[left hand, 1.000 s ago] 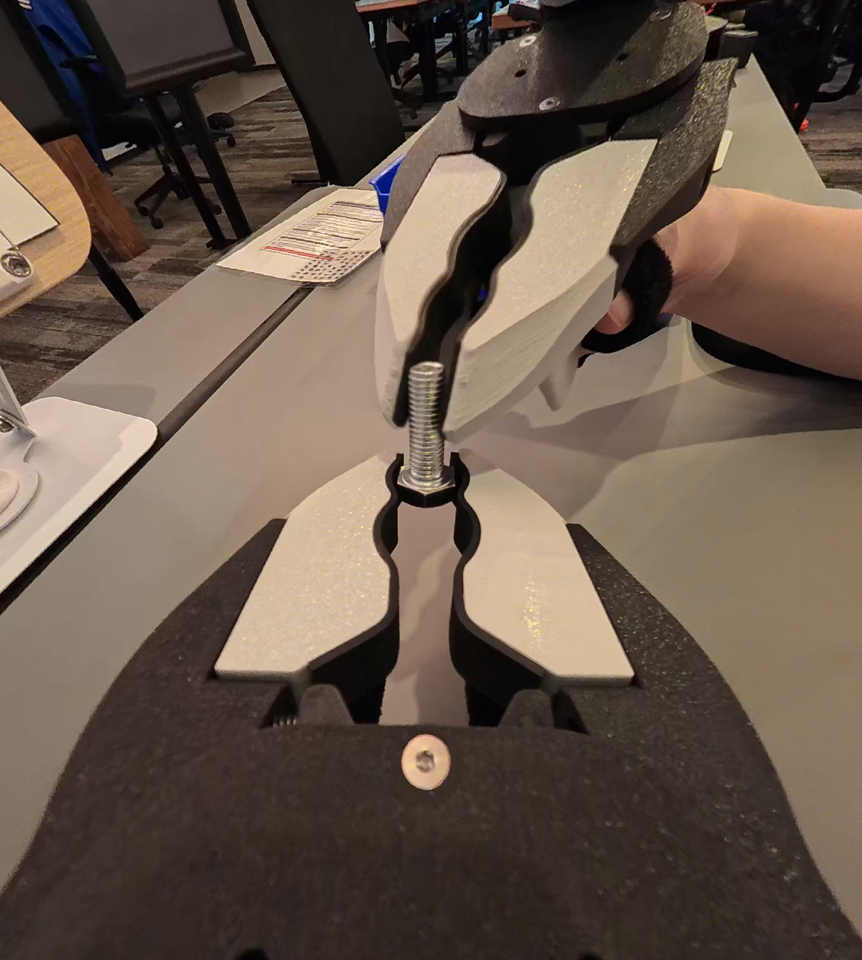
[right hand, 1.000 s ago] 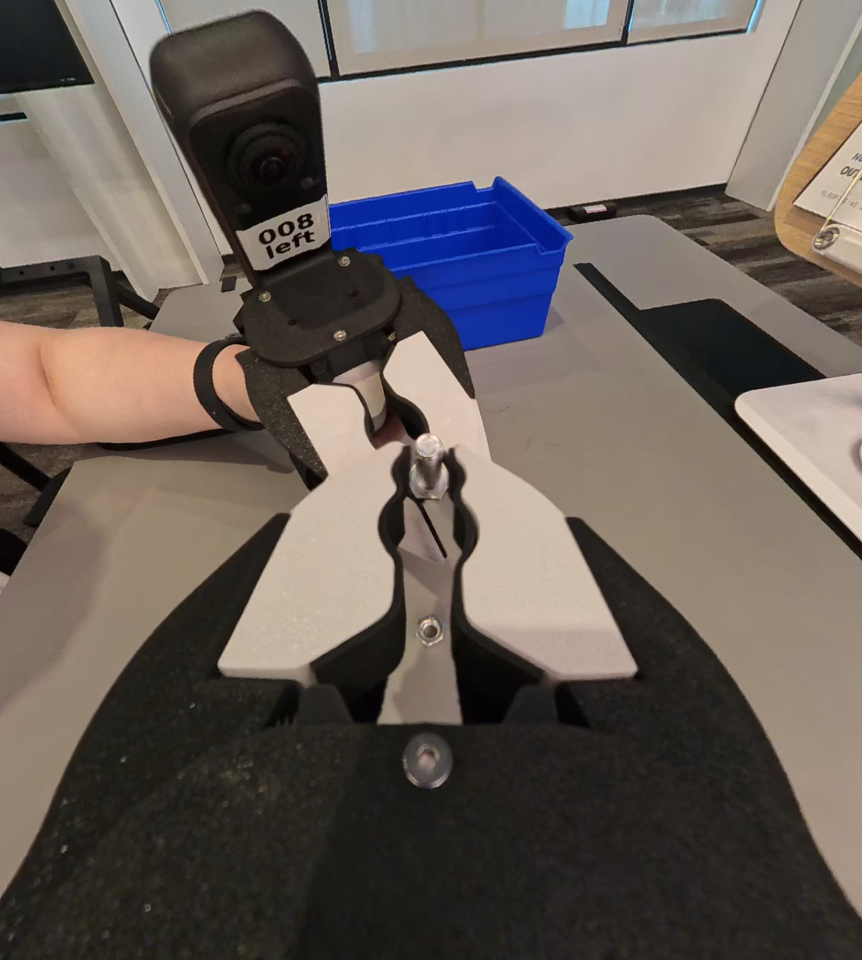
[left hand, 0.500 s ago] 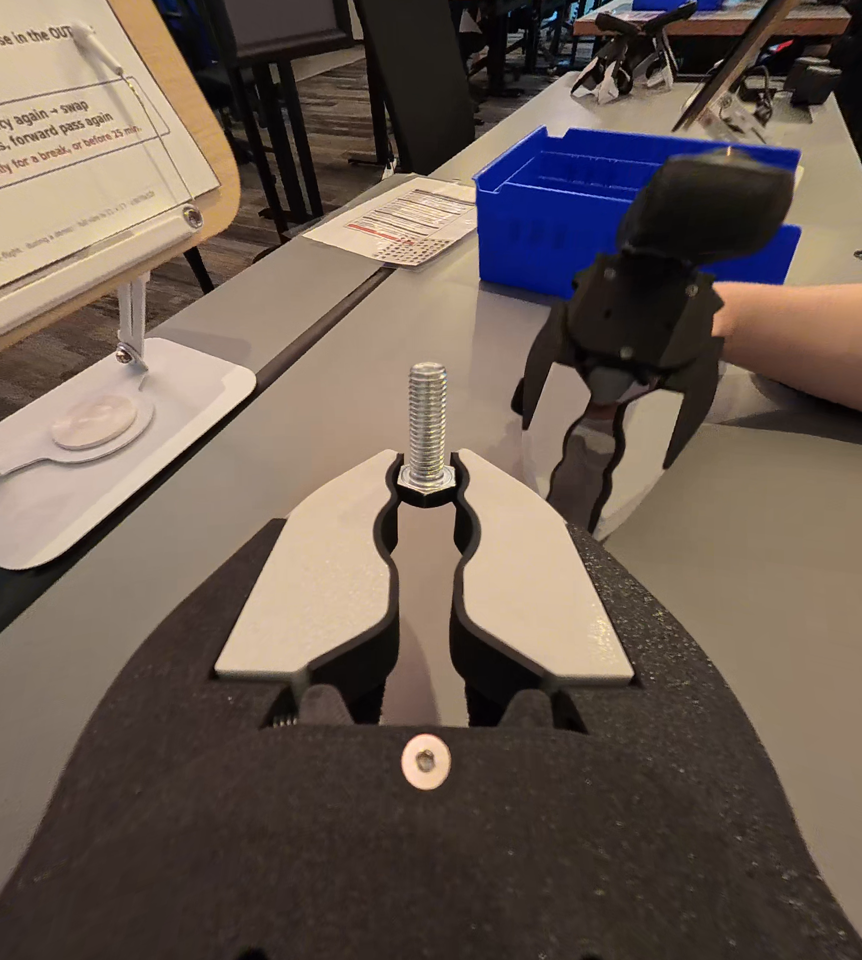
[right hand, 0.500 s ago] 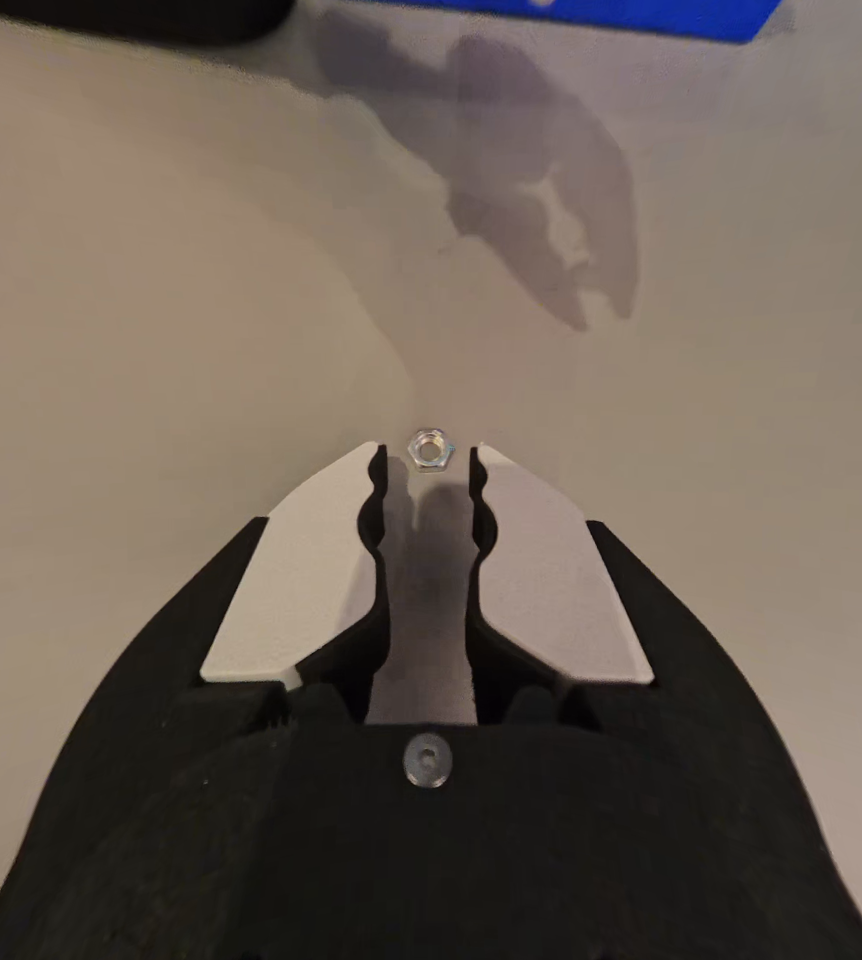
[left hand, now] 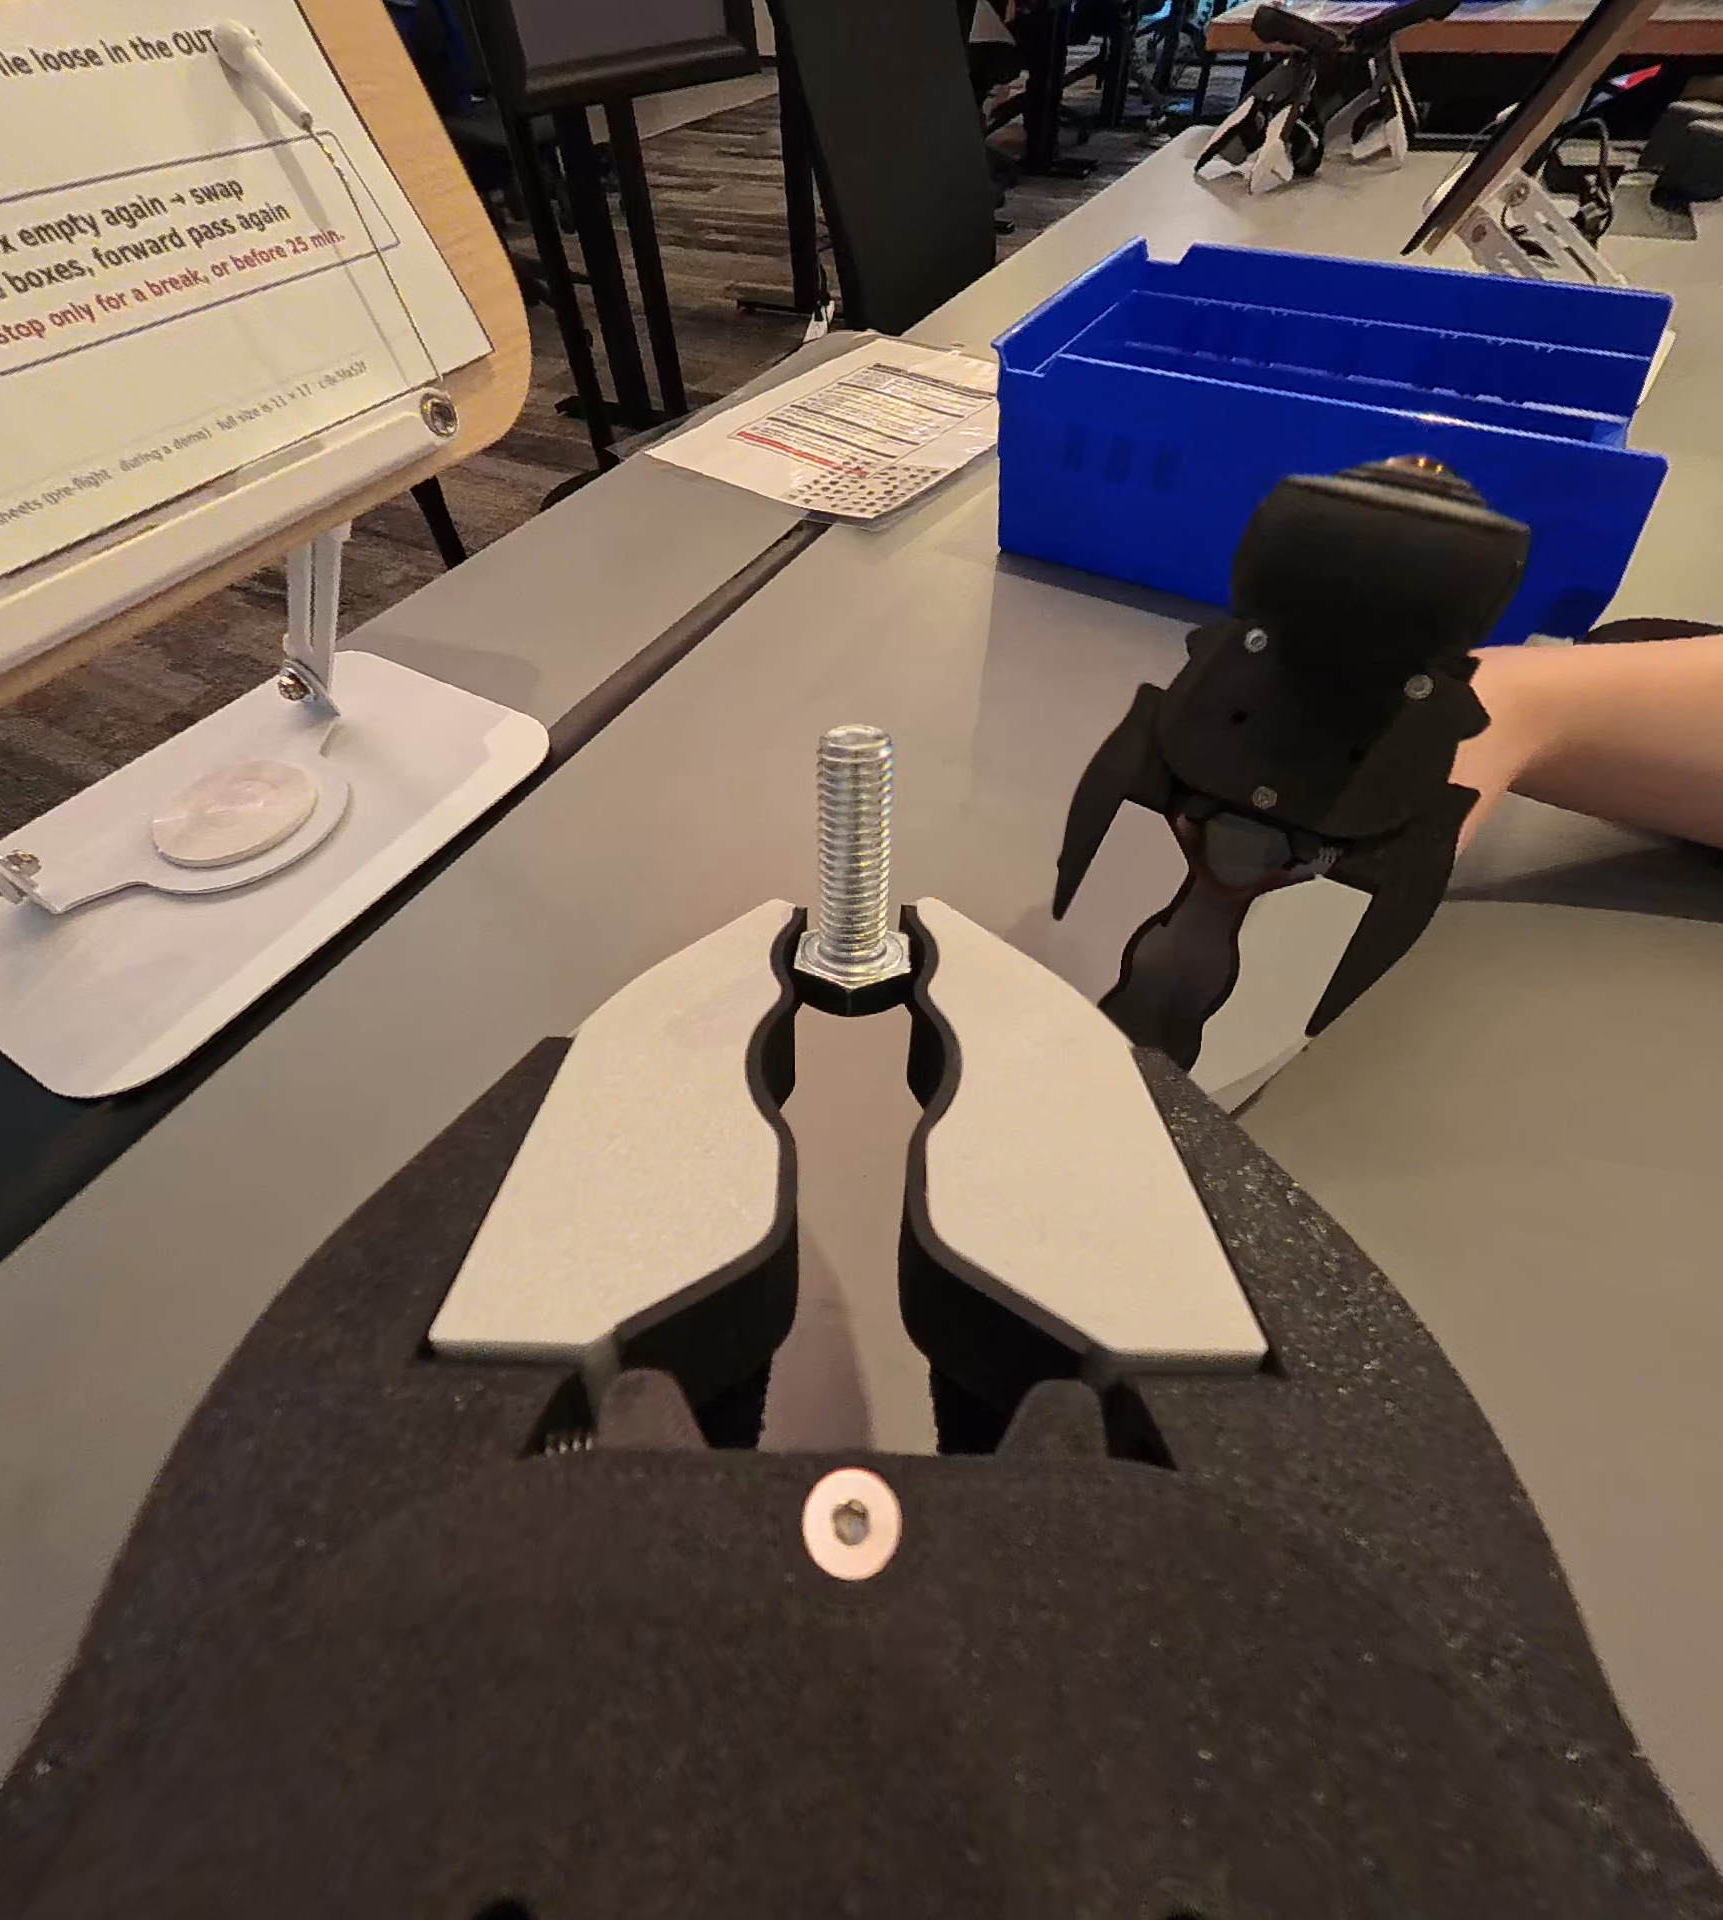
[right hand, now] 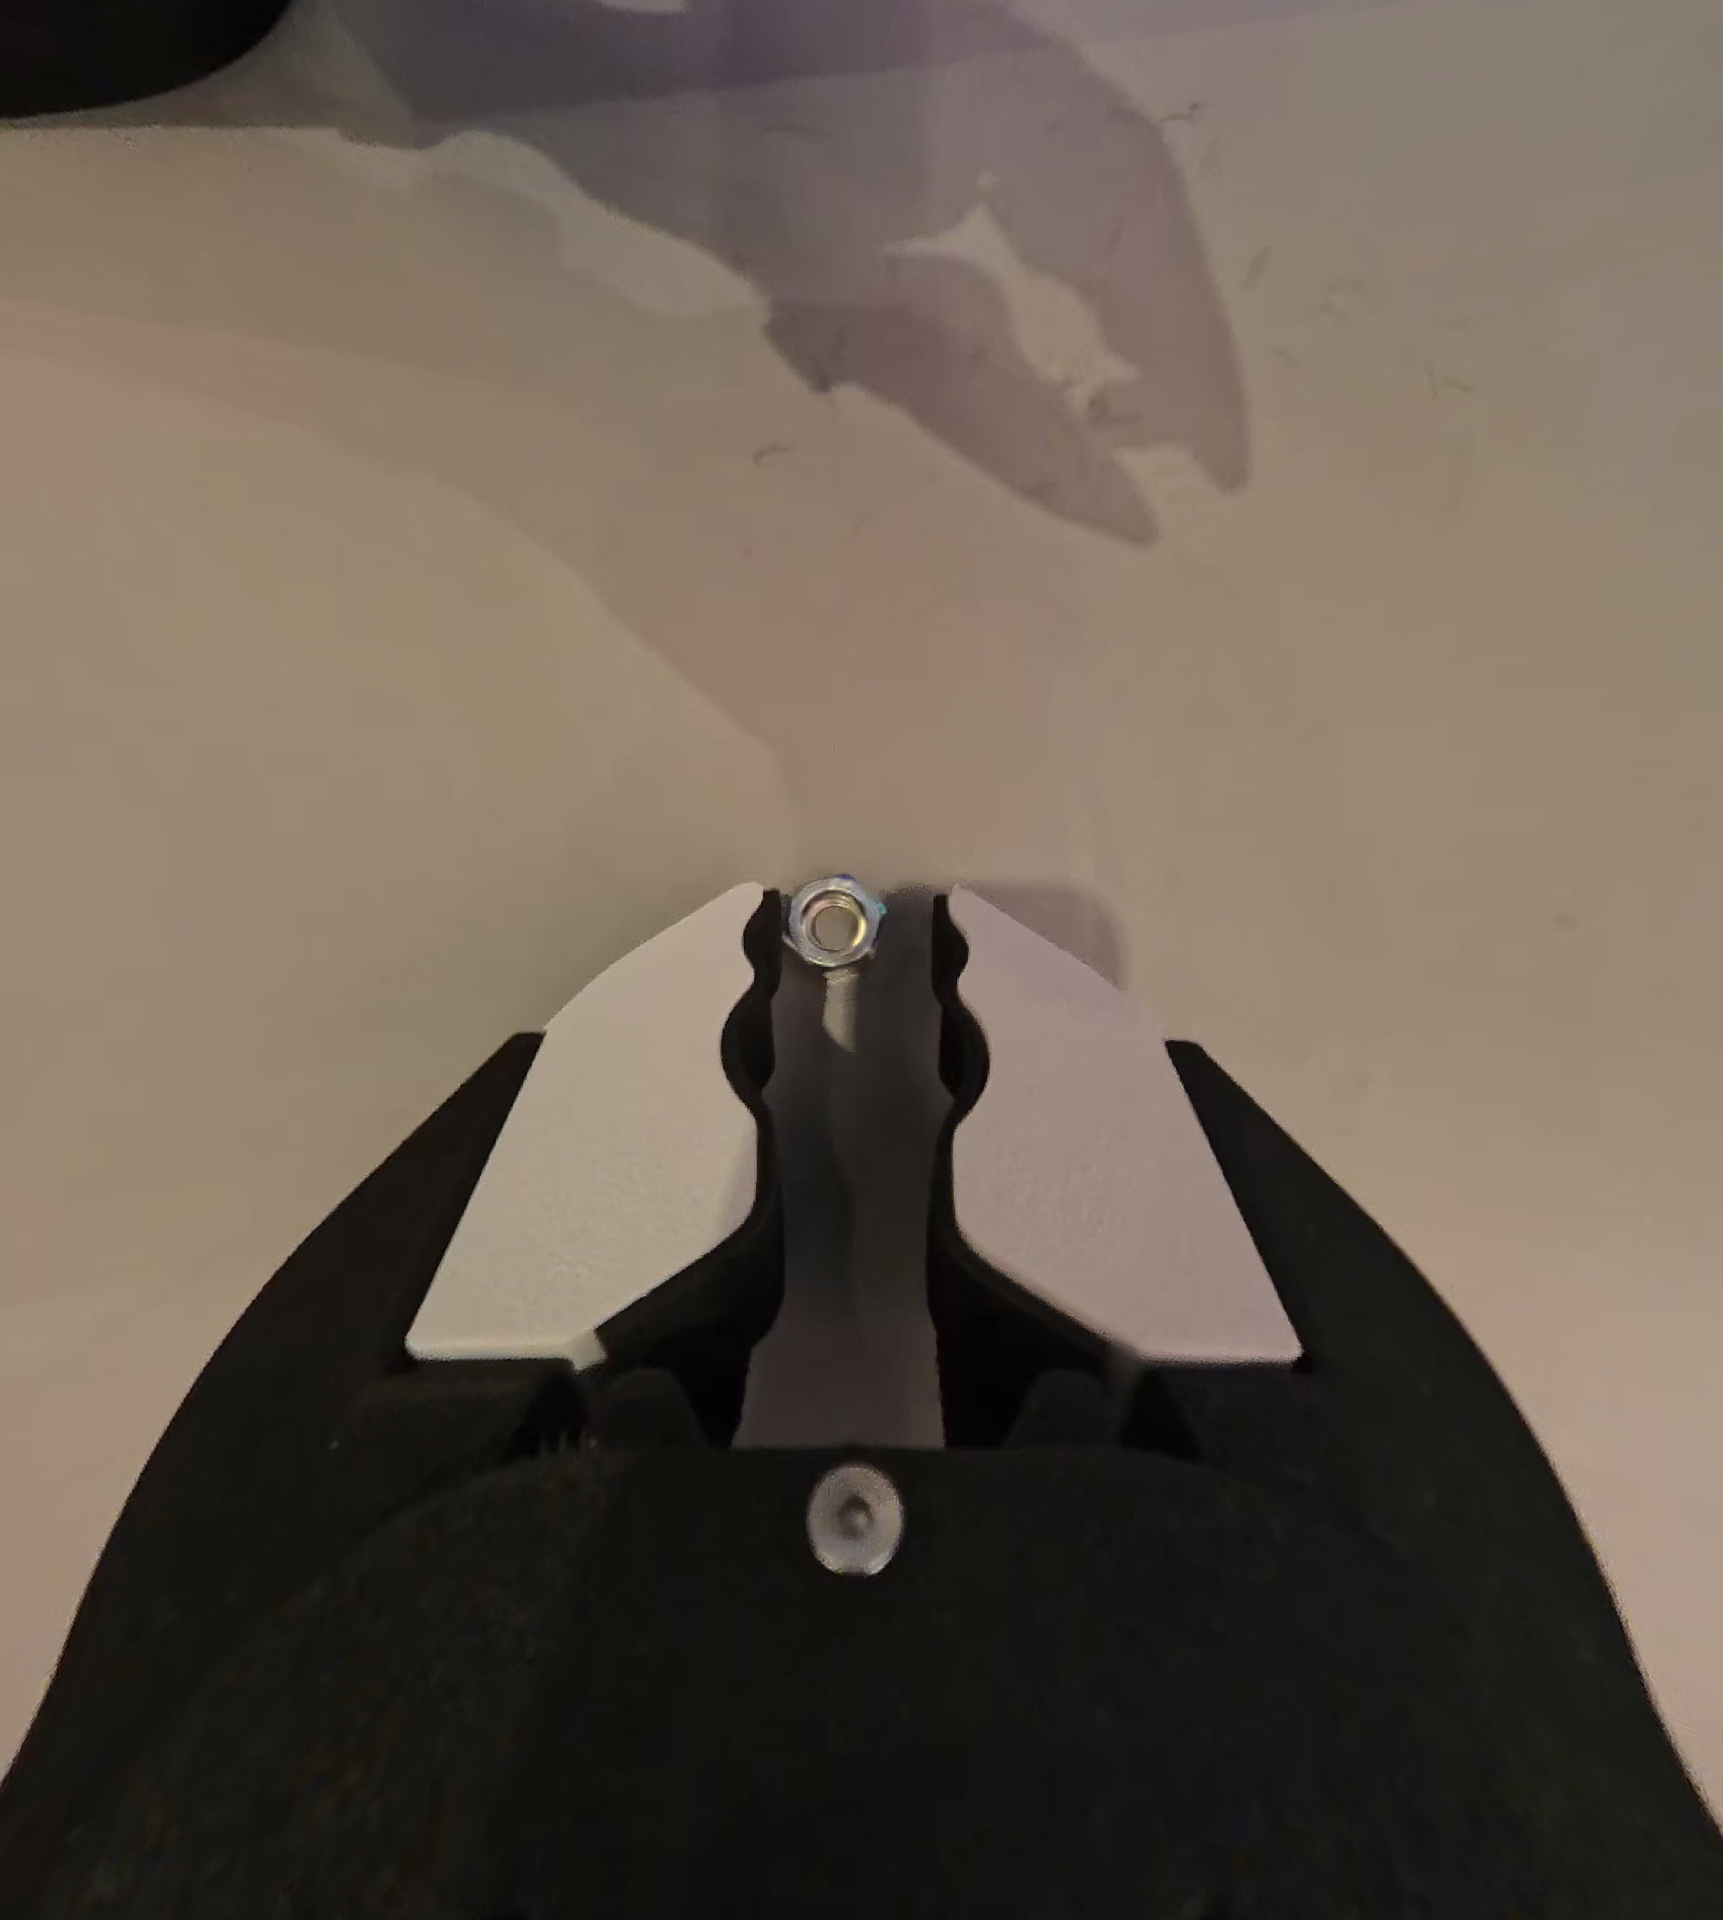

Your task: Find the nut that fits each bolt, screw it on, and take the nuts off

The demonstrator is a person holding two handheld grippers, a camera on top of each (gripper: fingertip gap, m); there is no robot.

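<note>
I am working at a long grey table (left hand: 1522, 1299) in a room with dark patterned carpet, black chairs and more tables farther back. A blue bin (left hand: 1324, 457) is sitting toward the far side of the table, a printed sheet (left hand: 857, 426) is lying just beside it, and a wooden board with paper on a white stand (left hand: 213, 862) is standing off to my left. My left tongs (left hand: 852, 940) are pinching the hex head of a silver bolt (left hand: 853, 831), holding it upright with the thread pointing up. My right tongs (right hand: 852, 920) are pointing down at the table with the tips spread, and a small silver nut (right hand: 833, 925) is lying flat between them, close against the left tip.
</note>
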